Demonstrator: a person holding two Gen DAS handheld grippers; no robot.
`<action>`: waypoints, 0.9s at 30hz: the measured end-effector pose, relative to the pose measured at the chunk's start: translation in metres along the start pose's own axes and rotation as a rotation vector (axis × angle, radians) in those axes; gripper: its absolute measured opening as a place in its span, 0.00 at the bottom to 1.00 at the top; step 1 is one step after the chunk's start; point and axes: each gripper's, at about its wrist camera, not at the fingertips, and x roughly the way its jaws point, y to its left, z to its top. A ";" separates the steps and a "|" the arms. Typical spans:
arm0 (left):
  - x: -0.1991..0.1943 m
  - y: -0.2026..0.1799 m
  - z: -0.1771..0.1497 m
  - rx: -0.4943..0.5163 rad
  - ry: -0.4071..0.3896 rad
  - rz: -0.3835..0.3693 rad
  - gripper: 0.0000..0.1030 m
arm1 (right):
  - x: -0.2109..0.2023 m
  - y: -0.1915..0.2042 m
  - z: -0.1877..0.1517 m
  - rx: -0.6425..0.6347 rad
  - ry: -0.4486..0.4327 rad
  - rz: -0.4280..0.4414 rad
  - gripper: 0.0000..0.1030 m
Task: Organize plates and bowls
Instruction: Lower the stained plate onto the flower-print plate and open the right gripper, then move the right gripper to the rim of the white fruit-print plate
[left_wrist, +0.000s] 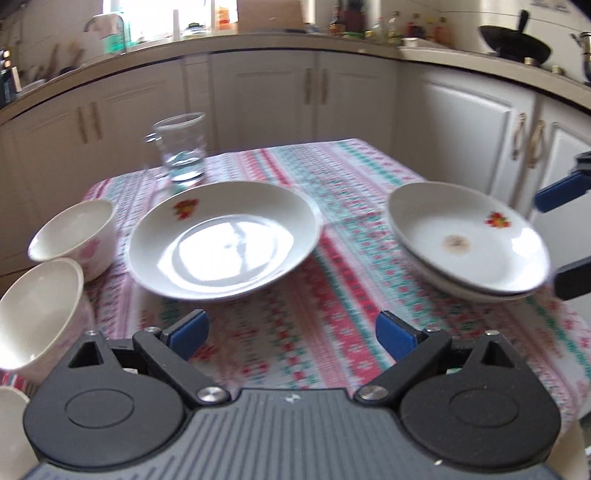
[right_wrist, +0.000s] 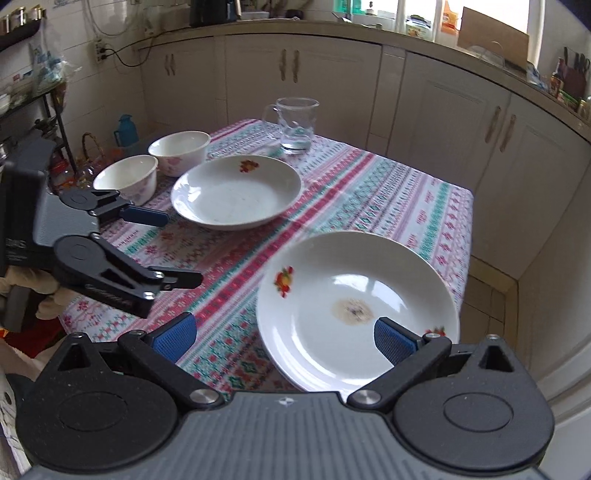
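A single white plate (left_wrist: 225, 240) with a fruit motif lies mid-table; it also shows in the right wrist view (right_wrist: 236, 192). A stack of two such plates (left_wrist: 469, 243) lies near the right edge, with a brown stain on the top one (right_wrist: 354, 314). Two white bowls (left_wrist: 74, 236) (left_wrist: 37, 314) stand at the left, also in the right wrist view (right_wrist: 181, 151) (right_wrist: 127, 177). My left gripper (left_wrist: 291, 334) is open and empty, just short of the single plate. My right gripper (right_wrist: 284, 338) is open, its right finger (right_wrist: 393, 341) over the stack's rim.
A clear glass mug (left_wrist: 181, 151) stands behind the single plate on the patterned tablecloth (left_wrist: 332, 295). A third white bowl's rim (left_wrist: 11, 402) shows at the lower left. White cabinets and a cluttered counter surround the table. A tiled floor lies off the table's right edge.
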 end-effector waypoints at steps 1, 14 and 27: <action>0.003 0.004 -0.002 -0.010 0.008 0.026 0.94 | 0.001 0.003 0.002 -0.006 -0.002 0.006 1.00; 0.032 0.025 -0.007 -0.092 0.028 0.049 1.00 | 0.029 0.026 0.023 -0.088 0.007 0.106 1.00; 0.048 0.026 0.004 -0.126 0.024 0.092 1.00 | 0.054 0.012 0.050 -0.112 0.018 0.123 1.00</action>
